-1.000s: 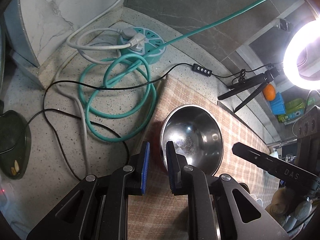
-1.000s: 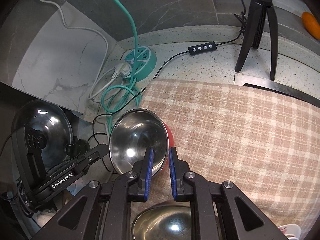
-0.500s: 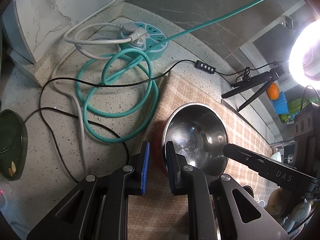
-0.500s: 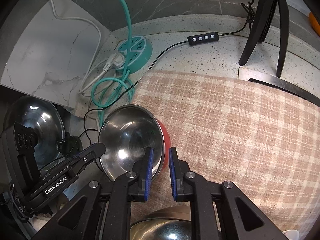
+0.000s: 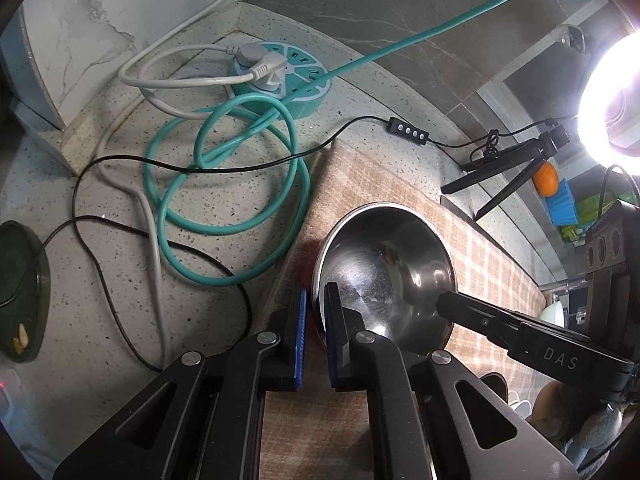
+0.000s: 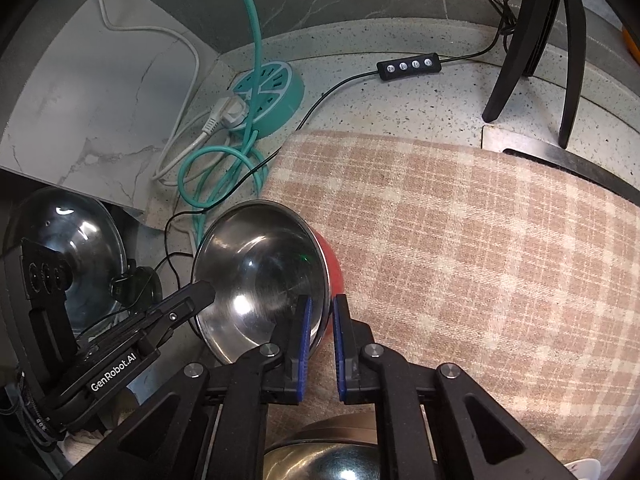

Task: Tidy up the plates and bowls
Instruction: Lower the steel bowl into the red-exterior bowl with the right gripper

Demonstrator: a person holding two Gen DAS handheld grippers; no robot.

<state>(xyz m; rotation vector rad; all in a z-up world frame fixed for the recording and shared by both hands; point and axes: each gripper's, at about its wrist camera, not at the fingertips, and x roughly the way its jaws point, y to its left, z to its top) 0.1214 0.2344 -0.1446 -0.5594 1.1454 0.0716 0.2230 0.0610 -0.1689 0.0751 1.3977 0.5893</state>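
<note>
Steel bowl (image 5: 384,272) with a red outside sits on the checked cloth (image 6: 480,248), pinched at opposite rims: left gripper (image 5: 314,334) and right gripper (image 6: 320,344) jaws clamped shut on it. Lifting evenly should keep it level.

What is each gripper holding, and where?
Both hold the steel bowl by its rim: left gripper on one side, right gripper on the opposite side.
</note>
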